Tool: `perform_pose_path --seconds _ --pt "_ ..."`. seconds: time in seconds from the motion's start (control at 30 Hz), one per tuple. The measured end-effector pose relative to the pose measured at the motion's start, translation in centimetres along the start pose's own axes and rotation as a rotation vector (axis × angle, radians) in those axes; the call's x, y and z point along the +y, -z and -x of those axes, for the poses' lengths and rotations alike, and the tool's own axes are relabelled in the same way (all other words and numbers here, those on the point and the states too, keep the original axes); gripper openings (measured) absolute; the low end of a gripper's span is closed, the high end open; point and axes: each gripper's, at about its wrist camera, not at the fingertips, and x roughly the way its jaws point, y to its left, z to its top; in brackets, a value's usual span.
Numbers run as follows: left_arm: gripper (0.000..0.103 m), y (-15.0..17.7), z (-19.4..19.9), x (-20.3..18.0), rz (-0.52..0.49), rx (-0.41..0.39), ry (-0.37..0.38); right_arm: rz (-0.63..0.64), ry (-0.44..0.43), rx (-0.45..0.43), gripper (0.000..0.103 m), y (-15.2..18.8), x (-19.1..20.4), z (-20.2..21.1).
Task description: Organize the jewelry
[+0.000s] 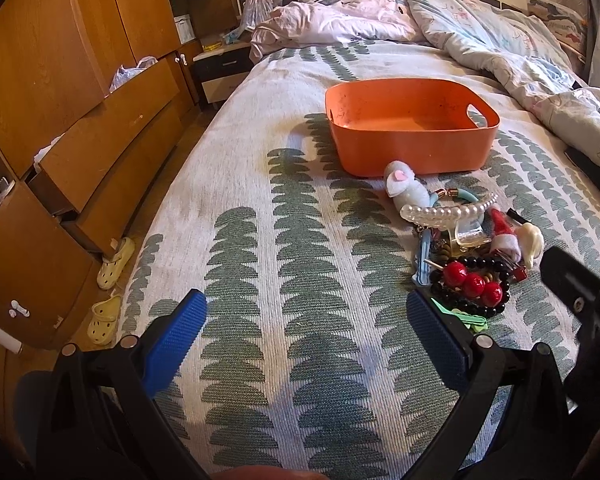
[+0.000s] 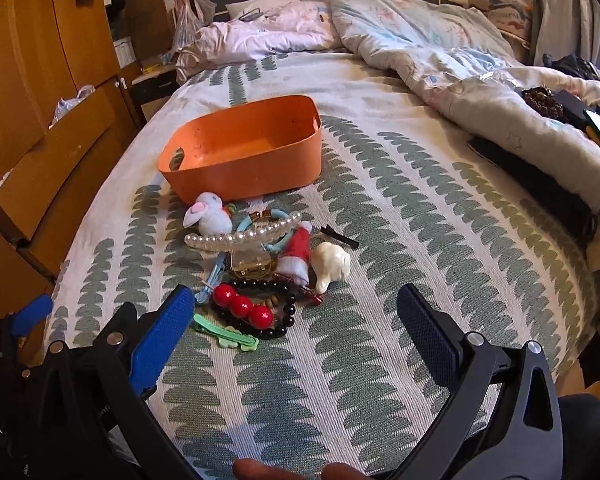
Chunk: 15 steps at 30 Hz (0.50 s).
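Both tools spread wide, nothing held: left tool [image 1: 306, 326], right tool [image 2: 293, 320]. Orange bin [image 2: 243, 152] on bed [image 2: 400, 240]. Jewelry pile just in front of bin: pearl clip [image 2: 241, 236], black bead bracelet [image 2: 275, 320], red bead clip [image 2: 241, 306]. Plush bunny [image 2: 207, 210] nearest bin.

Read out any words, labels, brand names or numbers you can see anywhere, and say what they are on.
No text is legible.
Orange bin: no label.
Duvet: cartoon print, any lettering too blurred.
Paper by the wardrobe: too small to read.
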Motion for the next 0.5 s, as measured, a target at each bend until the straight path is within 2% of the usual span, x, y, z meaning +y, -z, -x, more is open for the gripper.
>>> perform_pose_path --seconds 0.5 --pt "0.099 -0.17 0.19 0.07 0.006 -0.006 0.001 0.032 -0.008 -0.033 0.100 0.09 0.54 0.87"
